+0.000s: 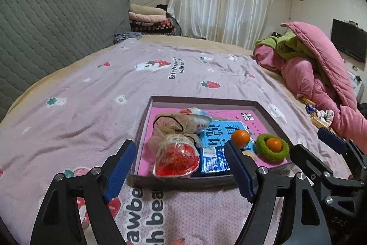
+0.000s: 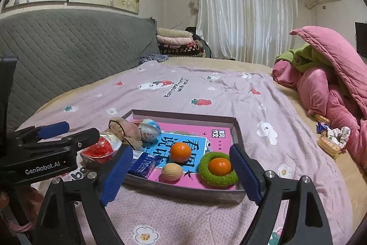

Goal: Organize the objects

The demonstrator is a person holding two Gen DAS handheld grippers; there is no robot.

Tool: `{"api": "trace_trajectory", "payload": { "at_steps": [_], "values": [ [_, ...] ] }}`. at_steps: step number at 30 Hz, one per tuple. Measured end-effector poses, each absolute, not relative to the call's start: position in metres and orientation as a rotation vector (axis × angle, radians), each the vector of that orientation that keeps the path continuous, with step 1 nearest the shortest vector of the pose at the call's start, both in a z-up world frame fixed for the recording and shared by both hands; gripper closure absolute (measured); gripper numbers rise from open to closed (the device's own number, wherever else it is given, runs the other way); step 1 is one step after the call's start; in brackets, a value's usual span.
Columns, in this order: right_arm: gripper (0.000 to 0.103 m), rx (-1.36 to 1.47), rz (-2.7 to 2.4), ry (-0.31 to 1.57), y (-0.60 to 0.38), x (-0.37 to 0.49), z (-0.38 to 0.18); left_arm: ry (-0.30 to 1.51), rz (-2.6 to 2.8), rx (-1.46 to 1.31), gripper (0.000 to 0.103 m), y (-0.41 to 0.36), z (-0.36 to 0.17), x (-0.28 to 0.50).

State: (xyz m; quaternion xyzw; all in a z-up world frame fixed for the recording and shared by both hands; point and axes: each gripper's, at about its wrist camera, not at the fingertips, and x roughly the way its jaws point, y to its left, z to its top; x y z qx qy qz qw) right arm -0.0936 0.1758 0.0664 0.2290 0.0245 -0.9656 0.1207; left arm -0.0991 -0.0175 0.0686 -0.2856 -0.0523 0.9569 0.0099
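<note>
Right claw open, empty; shallow box holds two oranges, walnut

bed: strawberry-print sheet | on it: shallow box, pink quilt heap, small basket

The book lies in the box with most of its cover hidden under the things on it, so its title shows only in part. In the left view the walnut in the box is nearly all hidden behind a finger. In the right view the red packet at the box's left is partly covered by the left gripper. Print on the blue pack is too small to read. Right of the box, the little basket holds things too blurred to name.
</note>
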Motion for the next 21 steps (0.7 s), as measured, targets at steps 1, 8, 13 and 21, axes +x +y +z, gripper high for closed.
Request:
{"api": "trace_trajectory", "payload": {
  "at_steps": [1,8,13,21],
  "values": [
    [0.017,0.671,-2.819,0.066,0.176,-0.092,0.066,-0.164,2.989,-0.902,0.023,-0.018,0.068,-0.097],
    [0.017,0.693,-2.820,0.031,0.181,-0.080,0.061,-0.189,2.951,-0.978,0.023,-0.021,0.054,-0.081],
    [0.016,0.742,-2.824,0.015,0.182,-0.072,0.051,-0.129,2.946,-1.041,0.023,-0.015,0.038,-0.070],
    [0.016,0.776,-2.845,0.071,0.179,-0.061,0.036,-0.117,2.927,-1.078,0.023,-0.014,0.025,-0.055]
  ]
}}
